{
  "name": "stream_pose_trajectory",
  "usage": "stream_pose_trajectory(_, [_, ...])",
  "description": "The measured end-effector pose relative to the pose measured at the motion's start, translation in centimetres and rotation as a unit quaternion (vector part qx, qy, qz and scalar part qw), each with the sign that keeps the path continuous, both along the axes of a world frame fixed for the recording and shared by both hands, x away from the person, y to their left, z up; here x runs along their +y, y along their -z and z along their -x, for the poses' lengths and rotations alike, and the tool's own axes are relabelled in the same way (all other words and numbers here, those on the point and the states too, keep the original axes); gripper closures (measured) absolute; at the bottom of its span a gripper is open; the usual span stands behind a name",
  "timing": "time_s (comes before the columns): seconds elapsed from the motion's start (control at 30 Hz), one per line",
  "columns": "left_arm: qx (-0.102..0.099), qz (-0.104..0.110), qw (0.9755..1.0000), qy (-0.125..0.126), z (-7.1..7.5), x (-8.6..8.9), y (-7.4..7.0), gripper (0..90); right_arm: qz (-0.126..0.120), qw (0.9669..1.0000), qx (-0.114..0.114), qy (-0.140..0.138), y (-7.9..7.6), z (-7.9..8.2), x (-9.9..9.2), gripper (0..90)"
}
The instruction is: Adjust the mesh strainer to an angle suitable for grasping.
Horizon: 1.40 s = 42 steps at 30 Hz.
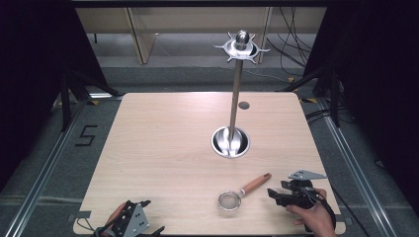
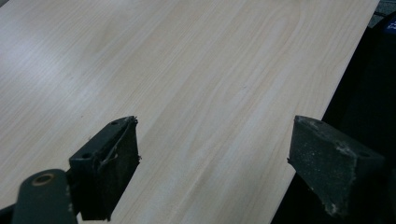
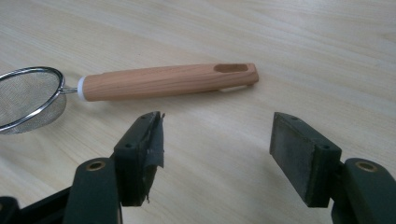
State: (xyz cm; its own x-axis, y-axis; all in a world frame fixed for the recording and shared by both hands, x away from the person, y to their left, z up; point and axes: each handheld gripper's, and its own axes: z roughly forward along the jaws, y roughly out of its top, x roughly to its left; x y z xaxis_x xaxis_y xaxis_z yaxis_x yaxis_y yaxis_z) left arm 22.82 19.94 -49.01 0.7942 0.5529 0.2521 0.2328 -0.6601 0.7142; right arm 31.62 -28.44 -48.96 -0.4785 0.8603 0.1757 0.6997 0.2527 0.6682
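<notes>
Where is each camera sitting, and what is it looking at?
High view: above the person's side, looking down at the table, metal stand, strainer; both hands hold tools.
Left gripper view: on the left tool, facing bare tabletop; jaws apart.
Right gripper view: on the right tool, facing the strainer's wooden handle.
Shared: strainer, in high and right gripper views.

Table: left half bare wood, free passage. Tall metal stand rises from its round base at centre-right, blocking the 12 o'clock line. Strainer lies flat near the front edge, at 9 o'clock from the right gripper, jaws apart, bare wood between them.
</notes>
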Motion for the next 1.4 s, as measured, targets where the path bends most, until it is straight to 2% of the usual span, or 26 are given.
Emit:
stream_pose_trajectory(0.03, [0.001, -0.002, 1.0, 0.002, 0.0, 0.0, 0.0, 15.3, 0.002, 1.0, 0.0, 0.004, 0.0, 0.0, 0.0, 35.3])
stream_pose_trajectory(0.07, [0.001, -0.003, 1.0, 0.002, 0.0, 0.0, 0.0, 15.3, 0.007, 0.9999, -0.01, -0.008, 0.1, -0.1, -0.1, 35.0])
stream_pose_trajectory(0.13, [-0.001, 0.005, 1.0, -0.003, 0.0, -0.1, 0.1, 15.3, -0.012, 0.9999, 0.003, -0.001, 0.0, -0.1, 0.0, 34.9])
stream_pose_trajectory(0.17, [-0.001, -0.004, 1.0, 0.001, 0.0, 0.0, 0.0, 15.3, -0.026, 0.9996, 0.006, -0.002, 0.1, -0.1, 0.0, 34.8])
stream_pose_trajectory(0.2, [-0.001, -0.001, 1.0, -0.001, 0.0, 0.0, 0.0, 15.3, -0.032, 0.9995, 0.006, -0.002, 0.1, -0.2, 0.0, 34.8])
stream_pose_trajectory(0.27, [-0.001, 0.001, 1.0, -0.001, 0.0, 0.0, 0.0, 15.3, -0.021, 0.9998, 0.002, 0.003, 0.0, -0.1, -0.1, 34.8])
stream_pose_trajectory(0.3, [0.001, -0.005, 1.0, 0.003, 0.0, 0.1, 0.0, 15.3, -0.027, 0.9996, 0.007, 0.0, 0.0, -0.1, 0.0, 34.8])
stream_pose_trajectory(0.33, [-0.002, 0.004, 1.0, -0.003, 0.0, -0.1, 0.1, 15.3, -0.031, 0.9995, 0.007, -0.002, 0.1, -0.2, 0.1, 34.8])
stream_pose_trajectory(0.4, [0.0, -0.003, 1.0, 0.002, 0.0, 0.0, 0.0, 15.3, -0.019, 0.9998, -0.006, -0.003, 0.2, -0.3, 0.1, 34.8])
stream_pose_trajectory(0.47, [-0.002, 0.004, 1.0, -0.003, 0.0, -0.1, 0.1, 15.3, -0.026, 0.9997, 0.004, -0.001, 0.1, -0.2, 0.3, 34.8])
stream_pose_trajectory(0.5, [0.0, -0.001, 1.0, 0.001, 0.0, 0.0, 0.0, 15.3, -0.027, 0.9996, 0.005, -0.003, 0.0, -0.2, 0.3, 34.8])
stream_pose_trajectory(0.63, [0.002, -0.001, 1.0, 0.002, 0.0, 0.0, 0.0, 15.3, -0.026, 0.9996, 0.003, -0.007, 0.0, -0.2, 0.5, 34.8])
stream_pose_trajectory(0.67, [0.0, -0.001, 1.0, -0.001, 0.0, 0.0, 0.1, 15.3, -0.039, 0.999, 0.022, 0.005, -0.2, 0.0, 0.8, 34.7])
stream_pose_trajectory(0.7, [0.001, -0.001, 1.0, -0.001, 0.0, 0.0, 0.1, 15.3, -0.042, 0.999, 0.013, -0.001, -0.1, -0.2, 0.9, 34.7])
stream_pose_trajectory(0.73, [0.0, -0.003, 1.0, -0.001, 0.0, 0.0, 0.1, 15.3, -0.051, 0.9985, 0.019, 0.0, -0.1, -0.2, 1.1, 34.7])
stream_pose_trajectory(0.77, [-0.001, -0.003, 1.0, 0.0, 0.0, 0.0, 0.1, 15.3, -0.046, 0.9988, 0.013, -0.011, -0.1, -0.5, 1.1, 34.6])
stream_pose_trajectory(0.87, [-0.001, -0.004, 1.0, 0.0, -0.1, 0.0, 0.1, 15.3, -0.058, 0.9979, 0.025, -0.014, 0.1, -0.7, 1.8, 34.2])
stream_pose_trajectory(0.9, [-0.001, -0.003, 1.0, 0.0, -0.1, 0.0, 0.1, 15.3, -0.055, 0.9979, 0.031, -0.016, 0.1, -0.8, 1.9, 34.0])
stream_pose_trajectory(1.0, [0.0, -0.004, 1.0, -0.001, -0.1, 0.0, 0.1, 15.3, -0.065, 0.9969, 0.035, -0.029, 0.4, -1.1, 2.5, 34.0])
stream_pose_trajectory(1.03, [0.0, -0.004, 1.0, -0.001, -0.1, 0.0, 0.1, 15.3, -0.057, 0.9969, 0.046, -0.027, 0.3, -1.2, 2.7, 33.7])
stream_pose_trajectory(1.1, [0.0, -0.004, 1.0, 0.0, -0.1, 0.0, 0.1, 15.3, -0.067, 0.996, 0.053, -0.028, 0.4, -1.4, 3.1, 33.6])
stream_pose_trajectory(1.13, [0.001, -0.003, 1.0, -0.001, -0.1, 0.0, 0.1, 15.3, -0.071, 0.9958, 0.049, -0.031, 0.5, -1.6, 3.2, 33.4])
stream_pose_trajectory(1.17, [0.005, -0.008, 1.0, 0.0, -0.1, 0.0, 0.0, 15.3, -0.074, 0.995, 0.062, -0.024, 0.5, -1.7, 3.3, 33.0])
stream_pose_trajectory(1.23, [0.002, -0.008, 1.0, -0.004, -0.1, 0.0, 0.1, 15.3, -0.084, 0.994, 0.066, -0.023, 0.8, -2.1, 3.5, 32.8])
stream_pose_trajectory(1.3, [0.002, -0.01, 0.9999, -0.005, -0.1, 0.0, 0.1, 15.3, -0.092, 0.9923, 0.081, -0.016, 1.0, -2.4, 3.7, 31.8])
stream_pose_trajectory(1.4, [0.002, -0.008, 0.9999, -0.007, -0.1, 0.0, 0.1, 15.3, -0.088, 0.993, 0.078, -0.007, 1.0, -3.1, 4.2, 31.2])
